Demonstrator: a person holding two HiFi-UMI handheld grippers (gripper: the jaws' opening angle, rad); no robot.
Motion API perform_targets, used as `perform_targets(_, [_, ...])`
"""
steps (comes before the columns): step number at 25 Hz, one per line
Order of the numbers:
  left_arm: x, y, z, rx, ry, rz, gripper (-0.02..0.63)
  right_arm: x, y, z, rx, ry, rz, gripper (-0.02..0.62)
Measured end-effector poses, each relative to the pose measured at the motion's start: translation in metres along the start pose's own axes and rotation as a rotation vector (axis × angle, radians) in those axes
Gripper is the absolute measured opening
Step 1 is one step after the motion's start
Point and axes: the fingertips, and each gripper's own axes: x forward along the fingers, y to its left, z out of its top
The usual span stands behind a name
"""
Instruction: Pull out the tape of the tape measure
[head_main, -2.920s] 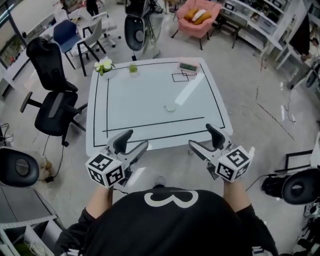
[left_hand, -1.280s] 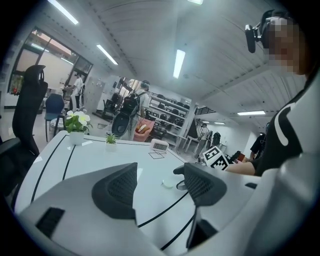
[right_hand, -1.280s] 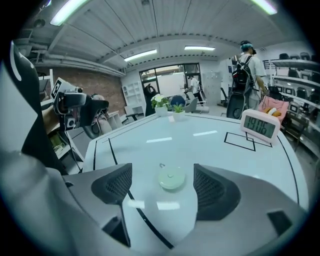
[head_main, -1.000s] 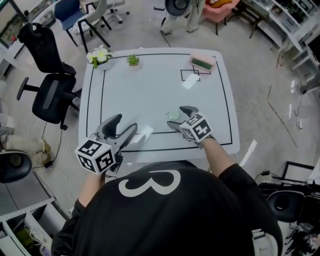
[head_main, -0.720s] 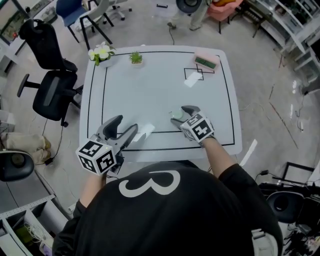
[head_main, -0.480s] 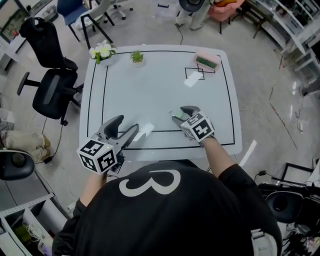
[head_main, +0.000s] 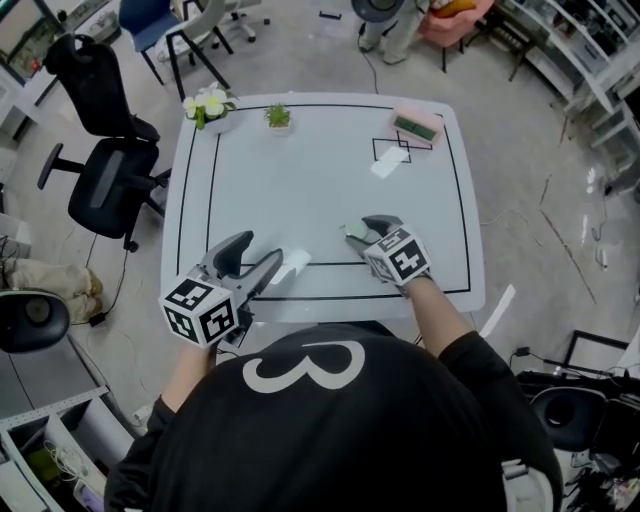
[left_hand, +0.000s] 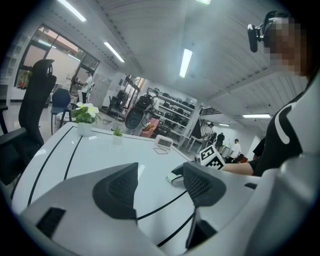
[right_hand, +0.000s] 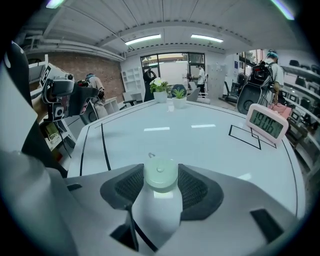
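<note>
One white 3 on black shirt (head_main: 400, 450)

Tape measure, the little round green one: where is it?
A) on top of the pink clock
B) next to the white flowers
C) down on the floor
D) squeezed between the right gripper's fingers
D: in the right gripper view the tape measure sits in the right gripper, whose fingers have just been closing and now press on both its sides.

Tape measure (head_main: 349, 233) on table (head_main: 300, 170)
</note>
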Motion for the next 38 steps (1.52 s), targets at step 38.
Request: perform_targets(38, [0.007,-0.091,0.044,0.296,-0.037,-0.231,0.202,-0.138,0.116,0.117,-0.209,-0.264,0.202,0.224])
